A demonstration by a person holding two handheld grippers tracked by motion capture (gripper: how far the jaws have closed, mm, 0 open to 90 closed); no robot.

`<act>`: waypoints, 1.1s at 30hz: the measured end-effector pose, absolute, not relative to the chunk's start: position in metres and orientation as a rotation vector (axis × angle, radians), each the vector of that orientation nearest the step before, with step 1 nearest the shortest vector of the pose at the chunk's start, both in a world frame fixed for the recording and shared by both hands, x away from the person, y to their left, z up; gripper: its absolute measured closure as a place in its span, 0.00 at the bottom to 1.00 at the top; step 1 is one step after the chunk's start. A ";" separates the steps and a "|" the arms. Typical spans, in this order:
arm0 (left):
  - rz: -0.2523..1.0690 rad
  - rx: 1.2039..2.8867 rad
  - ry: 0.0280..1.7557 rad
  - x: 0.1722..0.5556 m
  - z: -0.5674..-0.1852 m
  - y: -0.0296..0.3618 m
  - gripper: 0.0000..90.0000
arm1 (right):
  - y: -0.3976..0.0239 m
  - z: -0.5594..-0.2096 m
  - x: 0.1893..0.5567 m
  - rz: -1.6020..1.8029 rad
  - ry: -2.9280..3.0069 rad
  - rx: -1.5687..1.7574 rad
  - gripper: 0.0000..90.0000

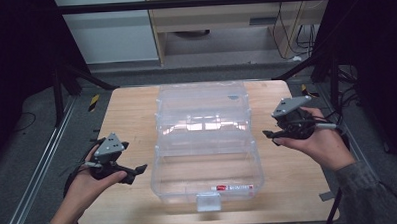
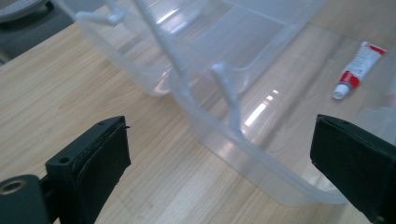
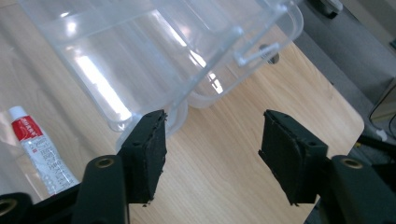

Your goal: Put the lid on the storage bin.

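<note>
Clear plastic box sits mid-counter, lid flipped open flat behind it, far side from the person. White latch tab on the box's near wall. Inside the box, near its front wall, lies a small red-and-white tube, on its side.

Left hand-held gripper is just left of the box, off the counter surface, jaws spread wide, nothing between them; its own view looks across the box's left wall w/ the tube beyond. Right hand-held gripper is just right of the box, level w/ the hinge line, jaws also apart and empty, not touching the box. In the right gripper view the tube lies left of the jaws, seen thru the box wall.
</note>
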State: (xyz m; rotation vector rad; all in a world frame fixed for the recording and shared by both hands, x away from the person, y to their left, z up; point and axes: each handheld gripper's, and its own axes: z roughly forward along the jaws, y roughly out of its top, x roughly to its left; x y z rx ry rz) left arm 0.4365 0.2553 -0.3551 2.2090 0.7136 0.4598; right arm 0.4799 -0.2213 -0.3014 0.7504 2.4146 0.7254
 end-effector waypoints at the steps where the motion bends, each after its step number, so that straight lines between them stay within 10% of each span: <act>1: 0.456 2.213 0.705 0.435 -0.354 0.253 0.05 | -0.218 -0.297 0.482 0.717 2.426 0.721 0.50; 33: 0.366 2.337 0.432 0.420 -0.349 0.191 0.05 | -0.127 -0.298 0.550 0.512 2.724 0.259 0.73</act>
